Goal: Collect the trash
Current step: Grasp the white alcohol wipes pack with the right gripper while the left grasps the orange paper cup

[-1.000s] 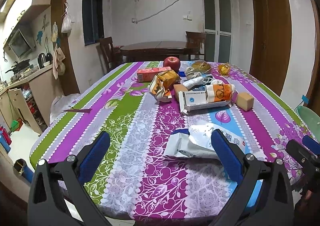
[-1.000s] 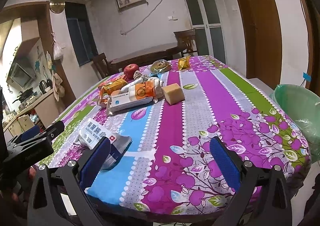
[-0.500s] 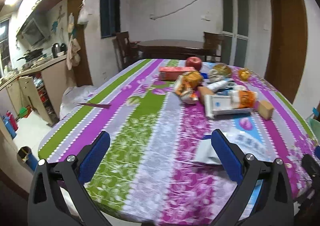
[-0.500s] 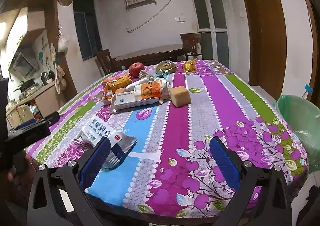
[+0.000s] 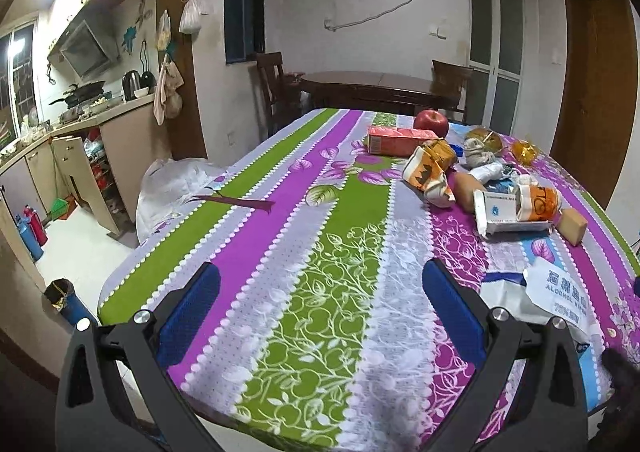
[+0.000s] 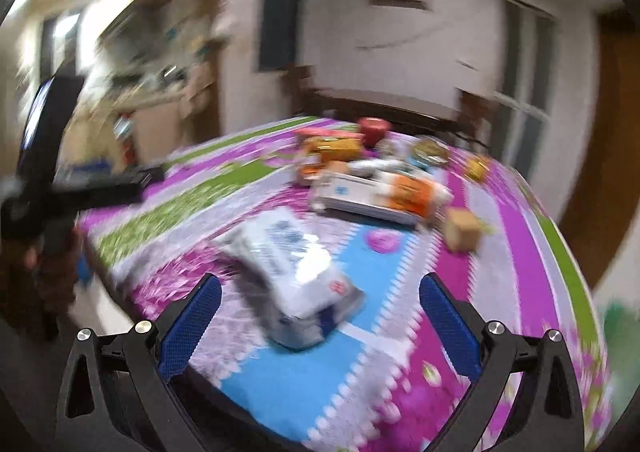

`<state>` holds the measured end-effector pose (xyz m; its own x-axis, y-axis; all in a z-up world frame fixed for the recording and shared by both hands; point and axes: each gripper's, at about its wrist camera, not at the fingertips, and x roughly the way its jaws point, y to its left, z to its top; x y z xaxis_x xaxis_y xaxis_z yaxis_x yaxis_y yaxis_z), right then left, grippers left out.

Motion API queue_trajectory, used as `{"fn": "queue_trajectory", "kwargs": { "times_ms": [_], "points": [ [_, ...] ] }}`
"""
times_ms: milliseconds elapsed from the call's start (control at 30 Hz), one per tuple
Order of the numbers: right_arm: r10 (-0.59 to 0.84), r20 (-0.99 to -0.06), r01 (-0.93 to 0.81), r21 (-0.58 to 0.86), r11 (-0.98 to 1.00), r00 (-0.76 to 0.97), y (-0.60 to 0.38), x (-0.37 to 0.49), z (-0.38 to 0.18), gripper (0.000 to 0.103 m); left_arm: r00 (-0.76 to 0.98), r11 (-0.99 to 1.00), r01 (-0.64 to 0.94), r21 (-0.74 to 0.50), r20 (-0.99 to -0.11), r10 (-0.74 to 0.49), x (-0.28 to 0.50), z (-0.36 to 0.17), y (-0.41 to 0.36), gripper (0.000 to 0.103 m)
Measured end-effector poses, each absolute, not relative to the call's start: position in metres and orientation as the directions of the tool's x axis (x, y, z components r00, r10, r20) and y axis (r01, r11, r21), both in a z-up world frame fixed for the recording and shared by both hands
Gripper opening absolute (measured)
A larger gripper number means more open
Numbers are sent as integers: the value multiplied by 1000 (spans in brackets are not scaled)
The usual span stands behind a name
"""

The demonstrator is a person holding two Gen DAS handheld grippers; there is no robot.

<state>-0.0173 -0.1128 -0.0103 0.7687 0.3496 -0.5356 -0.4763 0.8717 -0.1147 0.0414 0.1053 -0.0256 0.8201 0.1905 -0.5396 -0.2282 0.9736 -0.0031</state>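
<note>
A white alcohol-wipes packet [image 6: 292,272] lies near the front of the striped tablecloth [image 6: 300,384], just ahead of and between the blue pads of my open right gripper [image 6: 320,316]; this view is blurred. In the left wrist view the same wipes packet [image 5: 552,292] sits at the right edge. My left gripper [image 5: 320,316] is open over bare cloth [image 5: 320,292] with nothing between its fingers. Farther back lie a white box [image 5: 508,211] with an orange wrapper [image 5: 538,201], a crumpled orange bag [image 5: 428,167] and a pink carton [image 5: 396,139].
A red apple [image 5: 431,121], a tan block [image 5: 572,221] and wrapped snacks [image 5: 524,151] sit among the litter. A green bin bag [image 6: 620,324] shows past the table's right side. A dark table and chairs [image 5: 376,87] stand behind, and kitchen counters [image 5: 68,147] on the left.
Both grippers have swung left. The wipes packet has slid to the right edge of the left view and now sits centred before the right gripper, whose view has blurred. Both stay open.
</note>
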Motion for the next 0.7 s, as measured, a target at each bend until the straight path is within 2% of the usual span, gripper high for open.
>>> {"fn": "queue_trajectory", "kwargs": {
  "times_ms": [167,400,500,533,567,667,700],
  "points": [
    [336,-559,-573,-326,752,759,-78,-5,-14,99,808,975,-220,-29,-565,166,52,-30,109,98],
    [375,-643,-663,-284,693,668,-74,31,-18,98,780,975,-218,-37,-607,152,72,-39,114,98],
    [401,-675,-694,-232,682,620,-74,42,-23,83,774,978,-201,-47,-620,130,80,-40,115,98],
    [412,-692,-705,-199,681,593,-74,46,-25,75,773,979,-196,-48,-622,125,81,-40,115,98],
    [420,-702,-712,-175,680,575,-73,50,-28,60,772,980,-191,-49,-625,119,84,-40,115,98],
    [439,-705,-710,-132,691,558,-75,51,-33,46,764,983,-172,-60,-638,95,92,-40,113,98],
    [453,-700,-709,-108,697,552,-78,50,-32,45,759,985,-157,-75,-647,72,96,-39,112,98]
  ]
}}
